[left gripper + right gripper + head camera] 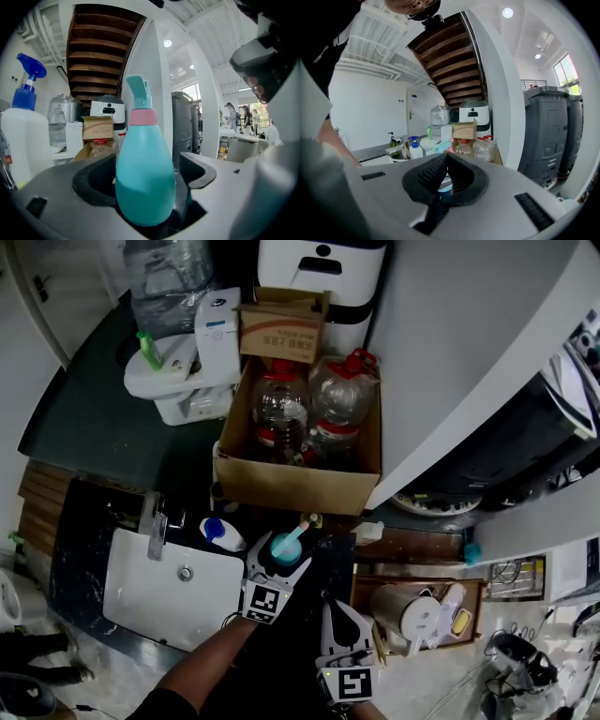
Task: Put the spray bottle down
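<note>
one teal spray bottle [144, 183] held in left tongs [279, 561]; right tongs [446, 165] clenched, empty. lower upright onto counter [80, 563] beside sink [141, 601], then release.

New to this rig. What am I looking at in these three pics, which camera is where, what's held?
There is no robot: a person holds a two-jaw gripper in each hand. The head view looks down from a camera on their head; the other two views look along each gripper's jaws. Below are a white sink, a white spray bottle with a blue top and a cardboard box of plastic jugs. A teal spray bottle stands upright between the left gripper's jaws; whether they press it I cannot tell. The right gripper is shut and empty.
</note>
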`<state>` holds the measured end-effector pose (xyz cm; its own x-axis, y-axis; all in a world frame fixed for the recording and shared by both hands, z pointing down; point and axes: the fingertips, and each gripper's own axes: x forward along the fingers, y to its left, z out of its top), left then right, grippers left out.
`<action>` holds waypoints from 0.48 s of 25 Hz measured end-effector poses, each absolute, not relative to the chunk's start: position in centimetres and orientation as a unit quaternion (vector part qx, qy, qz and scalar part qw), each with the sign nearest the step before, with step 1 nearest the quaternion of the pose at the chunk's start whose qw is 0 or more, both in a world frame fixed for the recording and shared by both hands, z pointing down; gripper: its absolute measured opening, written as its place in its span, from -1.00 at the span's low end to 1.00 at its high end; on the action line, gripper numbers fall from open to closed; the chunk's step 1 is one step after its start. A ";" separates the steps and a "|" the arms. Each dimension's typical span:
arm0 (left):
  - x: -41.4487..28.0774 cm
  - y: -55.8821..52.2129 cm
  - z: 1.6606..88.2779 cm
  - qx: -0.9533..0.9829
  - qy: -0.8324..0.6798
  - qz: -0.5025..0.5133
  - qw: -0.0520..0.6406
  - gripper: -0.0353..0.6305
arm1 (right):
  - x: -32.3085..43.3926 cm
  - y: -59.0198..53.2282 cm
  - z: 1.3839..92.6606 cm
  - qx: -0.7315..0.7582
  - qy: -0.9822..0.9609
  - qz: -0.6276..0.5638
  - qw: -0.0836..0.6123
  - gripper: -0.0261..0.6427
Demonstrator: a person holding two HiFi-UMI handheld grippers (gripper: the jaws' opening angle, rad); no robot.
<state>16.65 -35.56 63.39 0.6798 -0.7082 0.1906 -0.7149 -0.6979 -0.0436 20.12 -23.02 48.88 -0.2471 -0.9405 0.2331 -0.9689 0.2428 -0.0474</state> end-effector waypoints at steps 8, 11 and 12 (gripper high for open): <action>15.6 -33.4 62.2 0.916 -0.391 0.091 0.019 0.36 | 19.7 -21.8 47.4 0.613 -0.784 0.057 0.087 -0.88; 14.9 -32.6 61.5 0.913 -0.397 0.090 0.017 0.36 | 19.6 -20.9 47.5 0.615 -0.781 0.065 0.089 -0.88; 14.5 -32.3 61.1 0.911 -0.402 0.091 0.014 0.35 | 19.5 -20.7 47.5 0.616 -0.780 0.072 0.083 -0.88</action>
<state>14.50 -32.25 61.12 0.6605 -0.7295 0.1776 -0.7347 -0.6767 -0.0475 19.47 -20.65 47.53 -0.2274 -0.9491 0.2178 -0.9730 0.2307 -0.0106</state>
